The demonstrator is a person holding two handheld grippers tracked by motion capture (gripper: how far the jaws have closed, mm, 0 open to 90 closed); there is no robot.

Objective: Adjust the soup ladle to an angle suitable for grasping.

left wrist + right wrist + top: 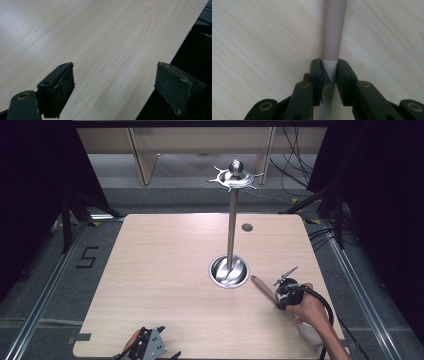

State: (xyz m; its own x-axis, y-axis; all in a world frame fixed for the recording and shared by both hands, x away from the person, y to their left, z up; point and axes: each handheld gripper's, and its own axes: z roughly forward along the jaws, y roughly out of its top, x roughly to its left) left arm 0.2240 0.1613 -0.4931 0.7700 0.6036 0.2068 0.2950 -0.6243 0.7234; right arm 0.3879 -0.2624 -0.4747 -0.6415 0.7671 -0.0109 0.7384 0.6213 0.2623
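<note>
High view: a person's right gripper [286, 292], at the lower right of the frame, is clamped on a long utensil handle [264, 289] that slants up-left toward the steel base dish [228, 271] of a tall hanging stand [232, 220] at centre. The handle's tip lies just beside the dish rim; its other end runs under the hand [310, 312] and cannot be made out. The left gripper [147, 347] sits at the bottom edge, left of centre, well apart from the handle.

Left gripper view: the two black jaws stand wide apart over the bare table [100, 37], holding nothing, the table edge crossing at the right.

Right gripper view: the jaws are nearly closed on the pale, smooth handle [333, 30], which rises from between them at centre to the top of the frame. The rod looks rigid and light, likely slick, so a firm hold is called for; the grip appears to sit along the shaft, and the hidden head end may weigh it off balance.
</note>
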